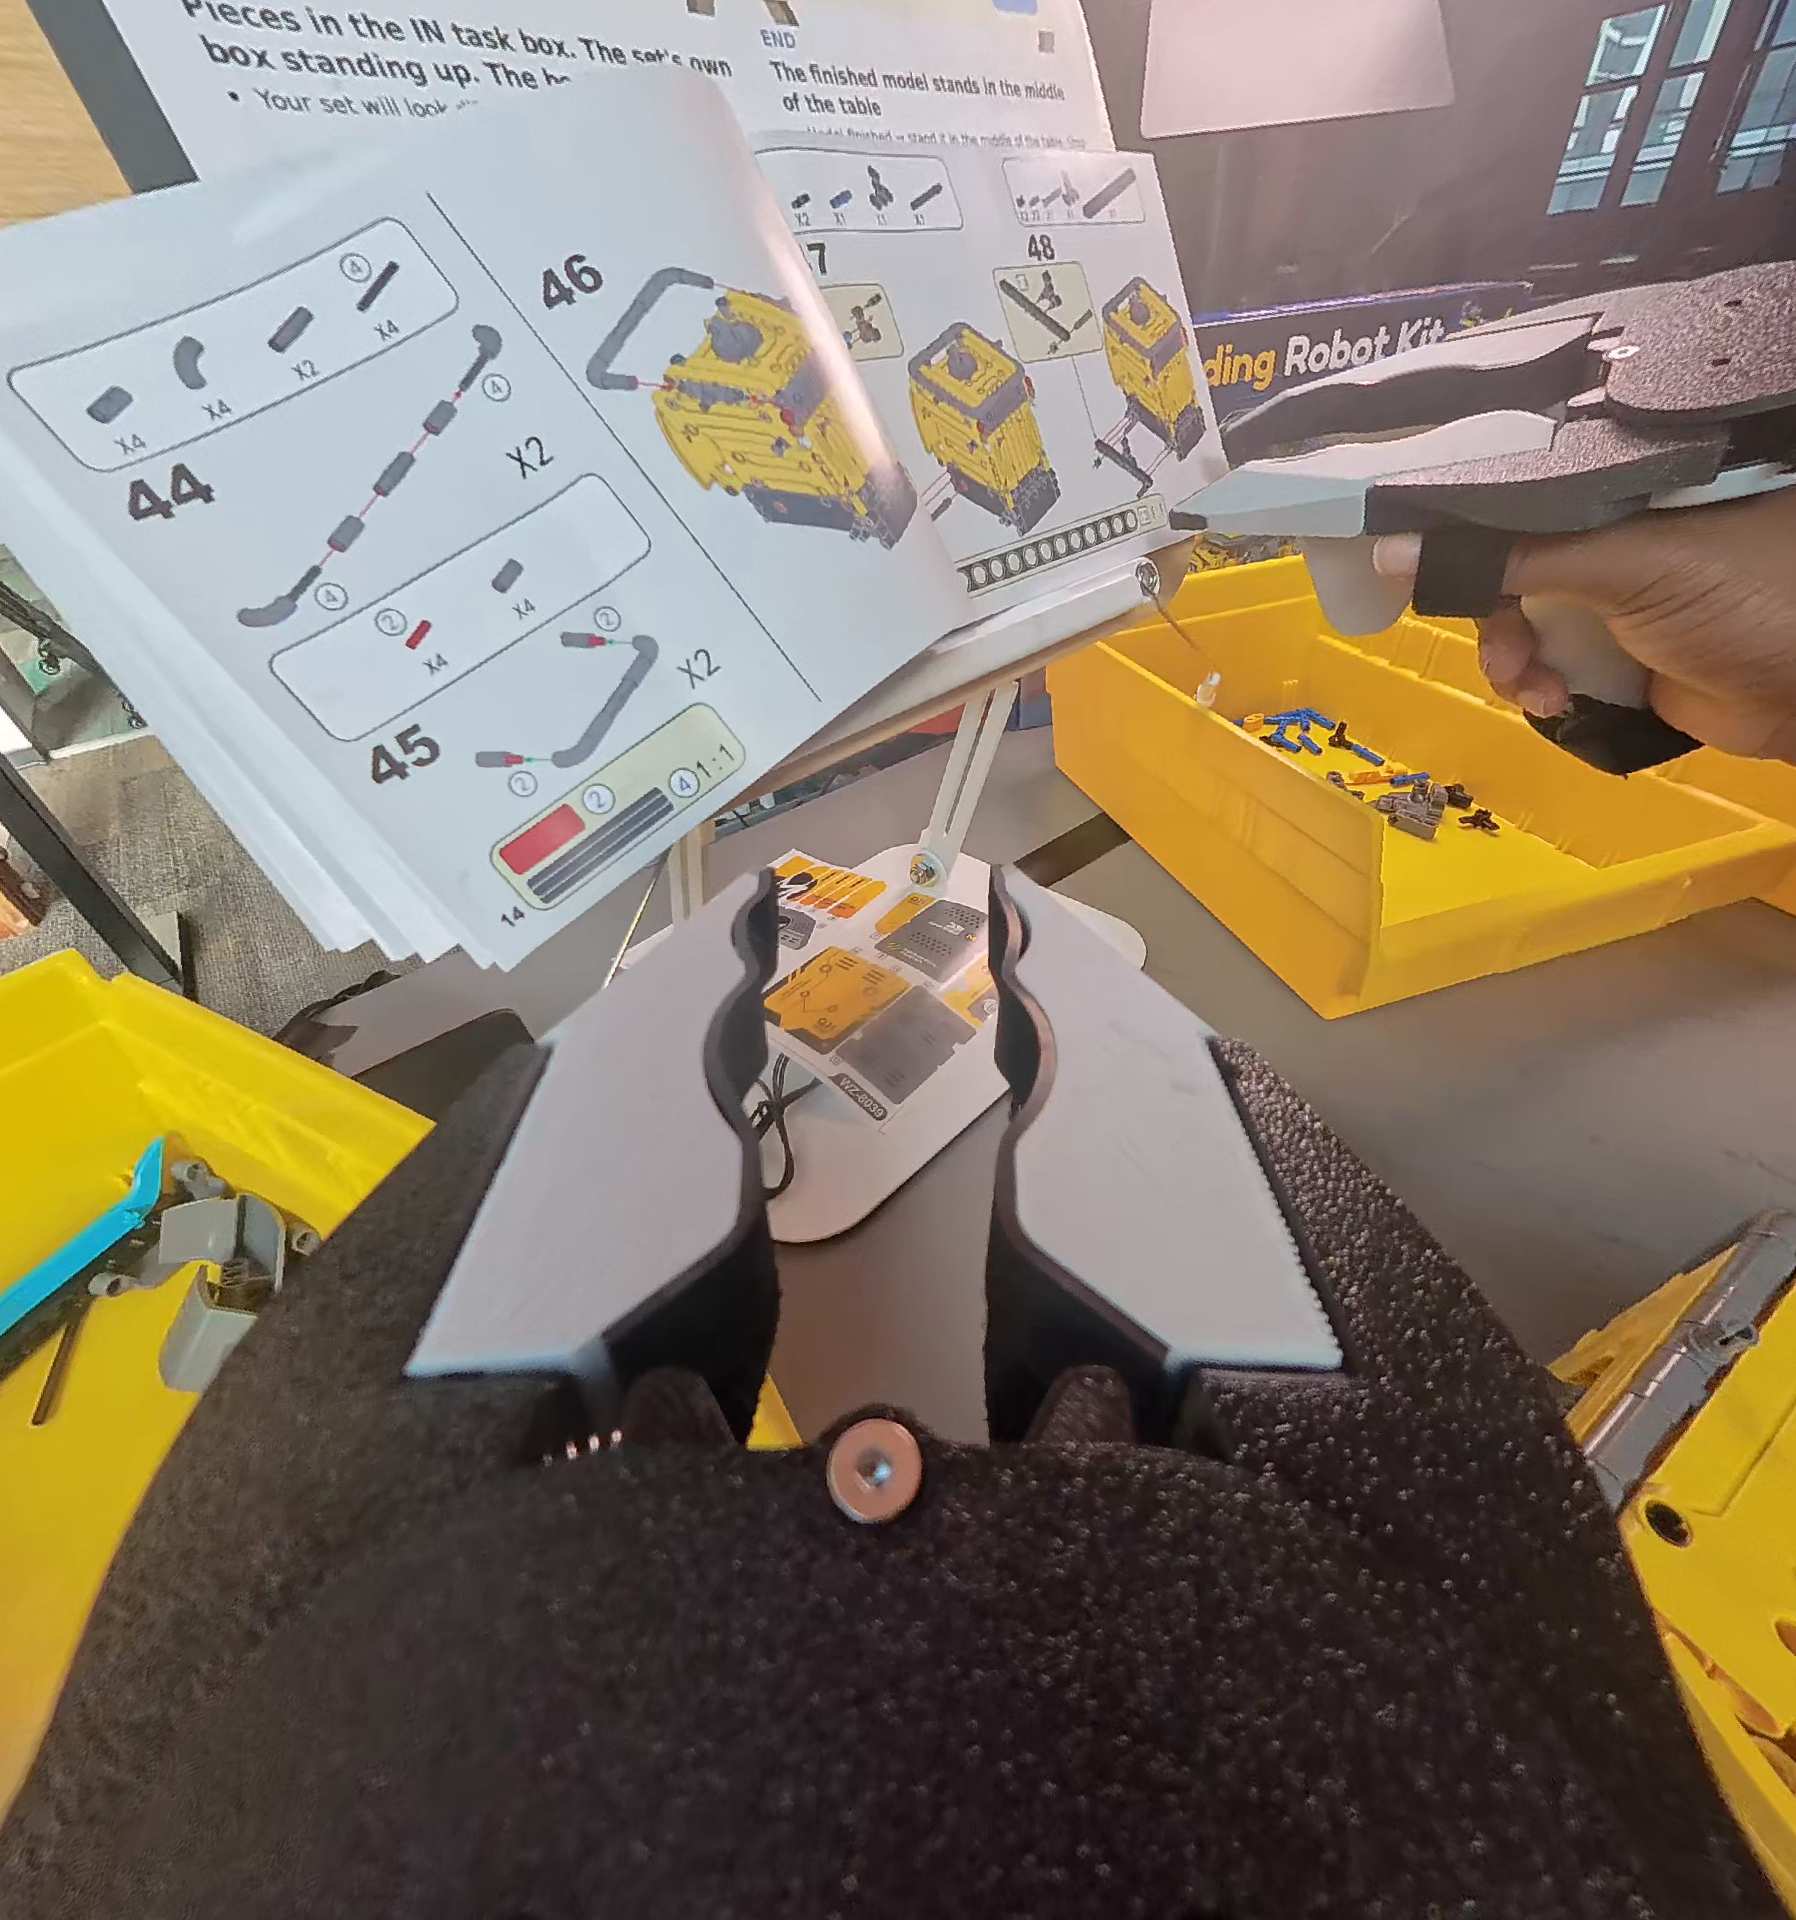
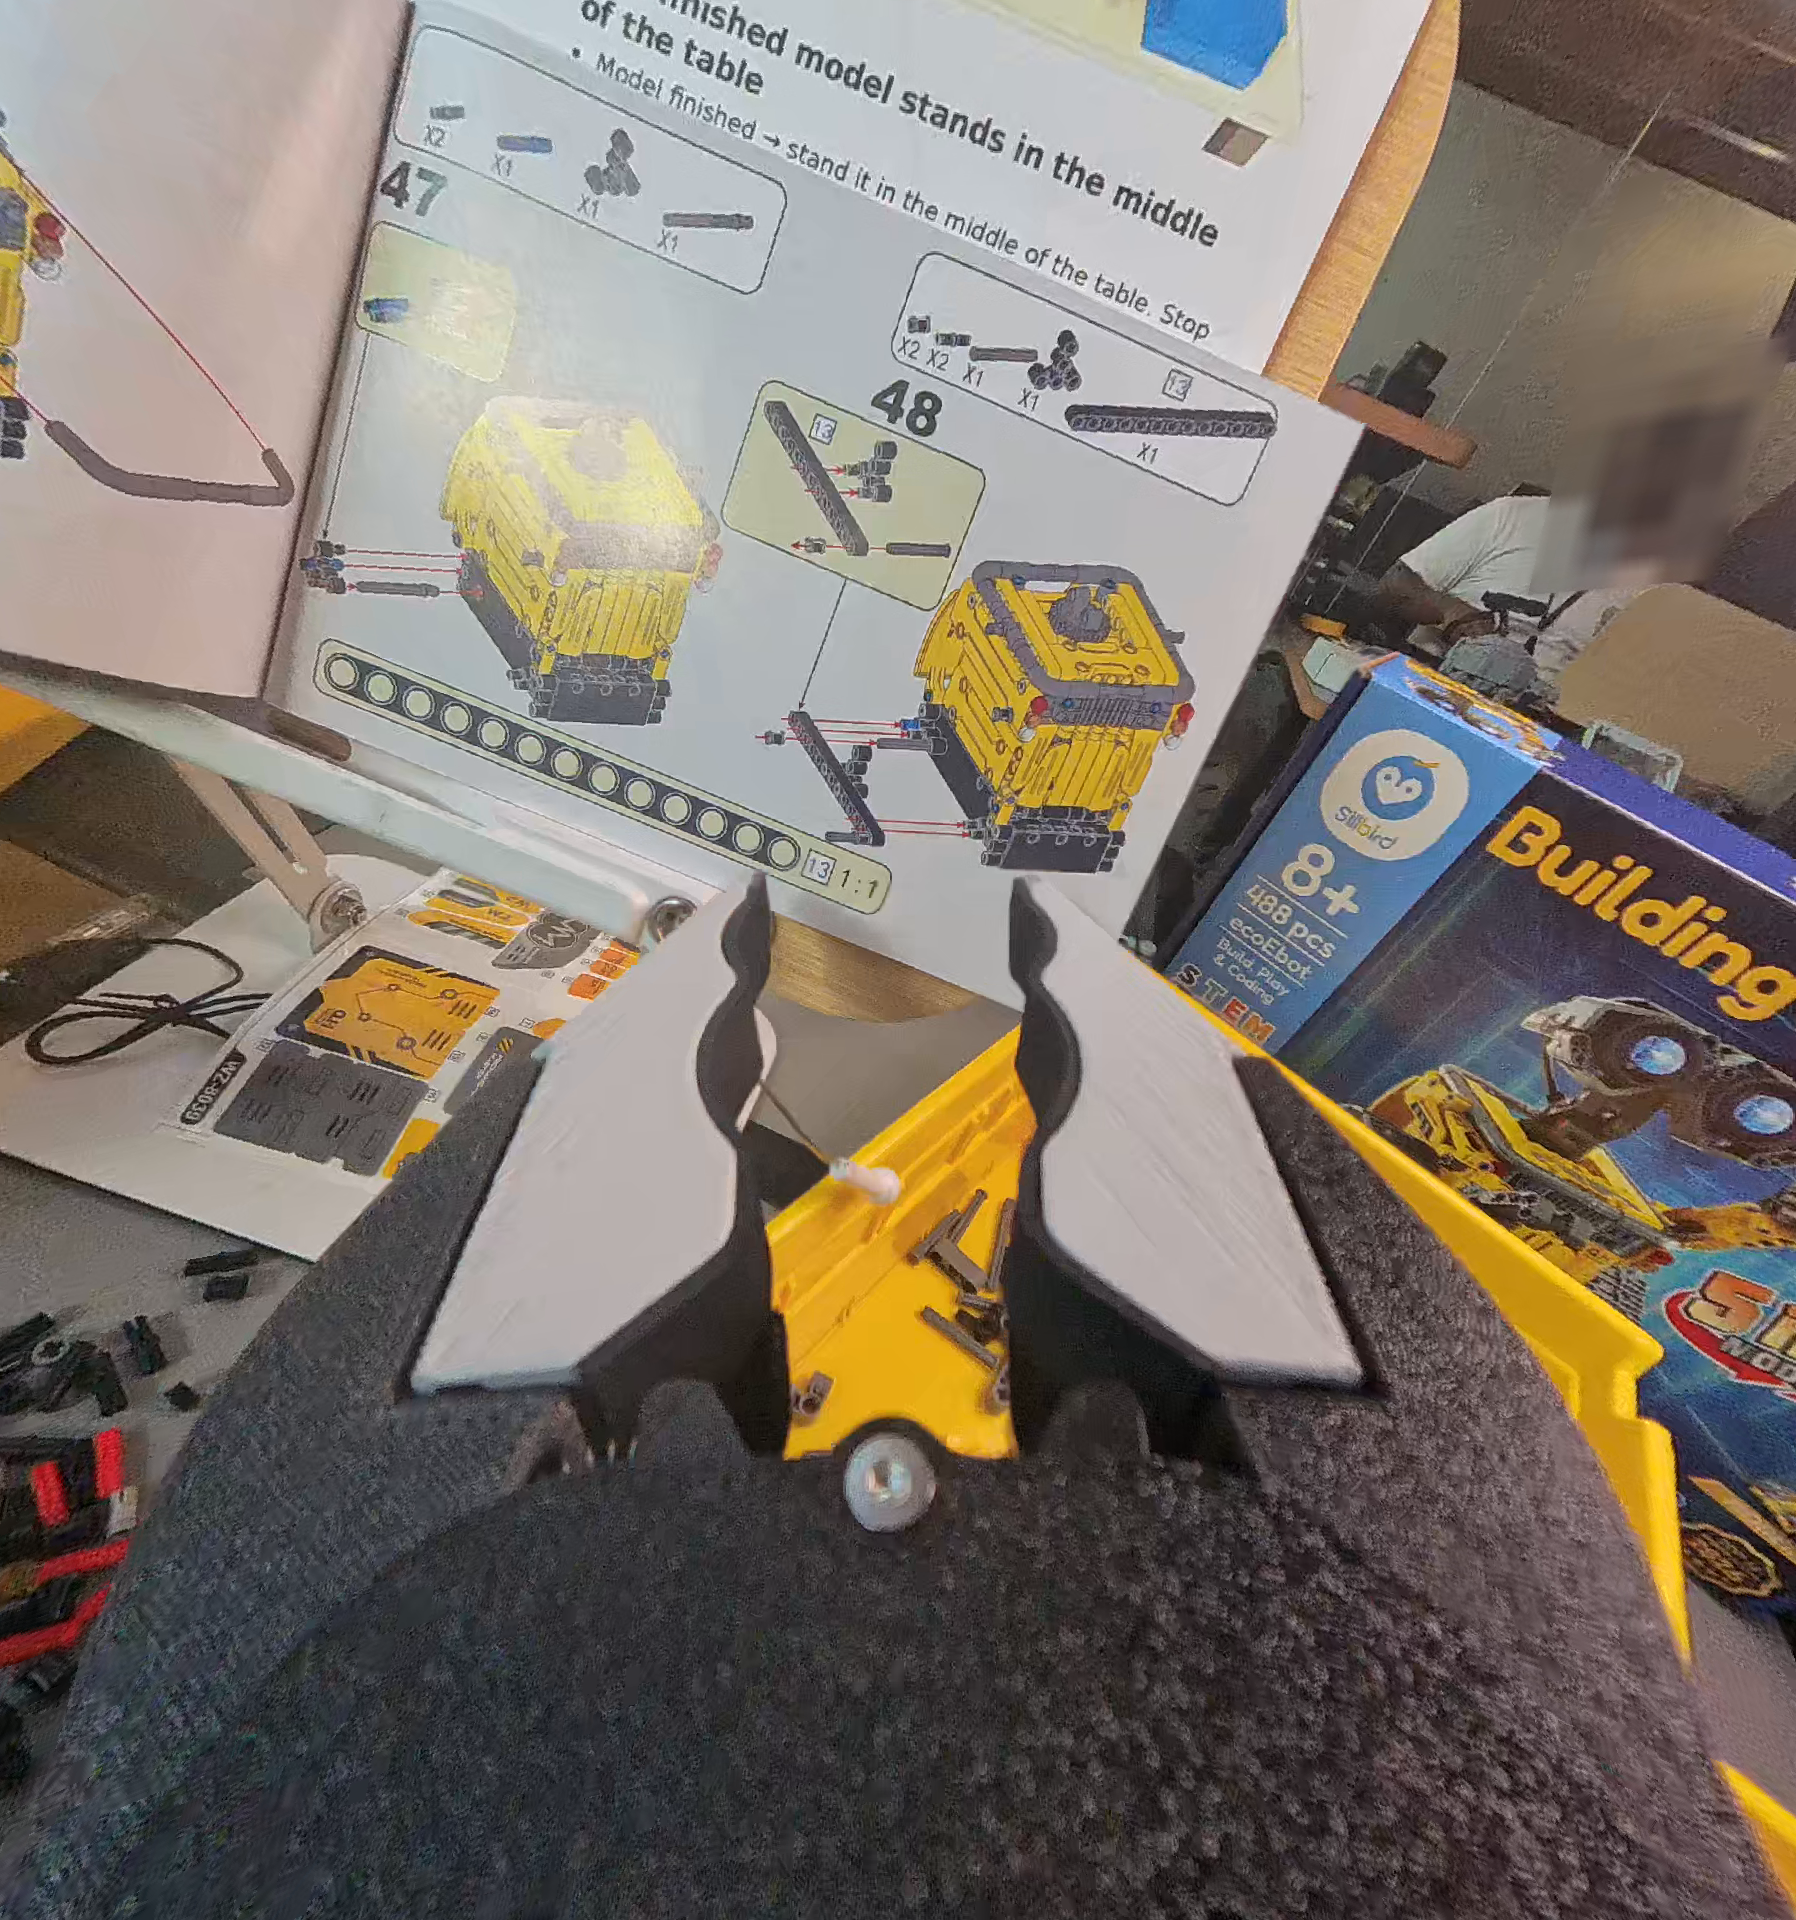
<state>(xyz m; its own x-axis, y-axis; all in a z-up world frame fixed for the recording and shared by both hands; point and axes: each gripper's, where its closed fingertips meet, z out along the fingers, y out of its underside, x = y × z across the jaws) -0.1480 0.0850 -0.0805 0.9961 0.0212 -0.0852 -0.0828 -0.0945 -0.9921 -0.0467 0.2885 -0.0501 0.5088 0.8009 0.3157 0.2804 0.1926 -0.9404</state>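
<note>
Grey tabletop, partly covered; dim room behind, one distant patch blurred over. Instruction booklet: open on a white stand, left pages curling, outer edges cut off by the frame. Left gripper: jaws apart, empty, held above a printed sheet on the stand's base, below the booklet. Right gripper: jaws apart, nothing between them, its tips near the booklet's lower right corner, above a yellow bin. Bin contents: small dark pins, mostly hidden behind the fingers. Blue kit box: right of bin, cropped. Loose black and red pieces: lower left on the table, blurred. Second yellow bin: left, holding a blue bar and grey parts, half hidden.
</note>
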